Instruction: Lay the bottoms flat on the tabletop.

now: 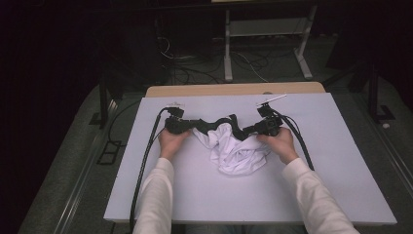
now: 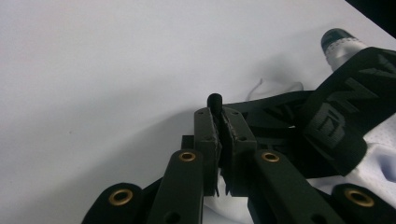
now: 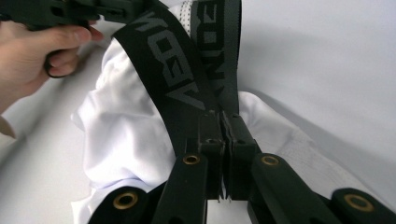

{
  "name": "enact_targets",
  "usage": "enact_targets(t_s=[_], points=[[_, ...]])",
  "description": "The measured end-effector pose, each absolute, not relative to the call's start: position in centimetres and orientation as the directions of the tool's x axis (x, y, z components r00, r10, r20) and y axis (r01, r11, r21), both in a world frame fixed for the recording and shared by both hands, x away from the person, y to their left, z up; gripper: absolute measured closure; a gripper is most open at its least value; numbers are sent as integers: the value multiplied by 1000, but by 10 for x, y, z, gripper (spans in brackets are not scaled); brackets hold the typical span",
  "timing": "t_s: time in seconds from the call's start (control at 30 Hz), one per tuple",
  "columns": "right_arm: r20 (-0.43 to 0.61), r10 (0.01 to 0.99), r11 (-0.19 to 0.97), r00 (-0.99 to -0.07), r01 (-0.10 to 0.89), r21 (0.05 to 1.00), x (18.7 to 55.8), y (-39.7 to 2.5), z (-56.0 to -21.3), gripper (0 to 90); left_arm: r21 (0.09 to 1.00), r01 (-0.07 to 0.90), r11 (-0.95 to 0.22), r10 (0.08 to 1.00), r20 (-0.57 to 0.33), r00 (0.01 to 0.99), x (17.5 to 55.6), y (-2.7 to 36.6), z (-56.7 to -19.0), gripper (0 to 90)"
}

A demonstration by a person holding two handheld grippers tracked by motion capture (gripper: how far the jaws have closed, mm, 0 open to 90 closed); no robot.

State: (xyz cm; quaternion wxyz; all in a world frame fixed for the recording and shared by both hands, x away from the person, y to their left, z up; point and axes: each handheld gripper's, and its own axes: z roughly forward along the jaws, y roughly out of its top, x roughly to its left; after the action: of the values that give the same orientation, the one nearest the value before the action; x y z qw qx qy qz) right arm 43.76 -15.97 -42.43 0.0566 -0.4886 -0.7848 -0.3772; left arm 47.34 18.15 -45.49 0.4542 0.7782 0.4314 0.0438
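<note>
A white garment with a black lettered waistband lies bunched at the middle of the white table. My left gripper is shut on the waistband's left end; in the left gripper view its jaws pinch the black band edge. My right gripper is shut on the waistband's right end; in the right gripper view the jaws clamp the band over white fabric. The band sags between the two grippers.
The person's other hand with the left gripper appears at the top left of the right gripper view. Black cables trail from both grippers. A wooden table edge and a white stand lie beyond.
</note>
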Motion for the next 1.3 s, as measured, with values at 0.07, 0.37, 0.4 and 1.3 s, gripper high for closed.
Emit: enact_targets(t_s=[0.07, 0.37, 0.4, 1.3], points=[[462, 731, 225, -501, 817, 530, 438, -162, -424, 868, 747, 629, -217, 711, -321, 626, 472, 182, -452, 849], [429, 760, 194, -489, 800, 568, 442, -184, -405, 873, 788, 571, -231, 704, -270, 657, 463, 186, -421, 854], [420, 764, 197, -489, 797, 571, 444, -186, -402, 873, 786, 573, -232, 706, -269, 655, 462, 187, -418, 854], [259, 847, 185, -464, 714, 675, 524, -239, -349, 875, 892, 439, -109, 760, -210, 615, 487, 178, -350, 859]])
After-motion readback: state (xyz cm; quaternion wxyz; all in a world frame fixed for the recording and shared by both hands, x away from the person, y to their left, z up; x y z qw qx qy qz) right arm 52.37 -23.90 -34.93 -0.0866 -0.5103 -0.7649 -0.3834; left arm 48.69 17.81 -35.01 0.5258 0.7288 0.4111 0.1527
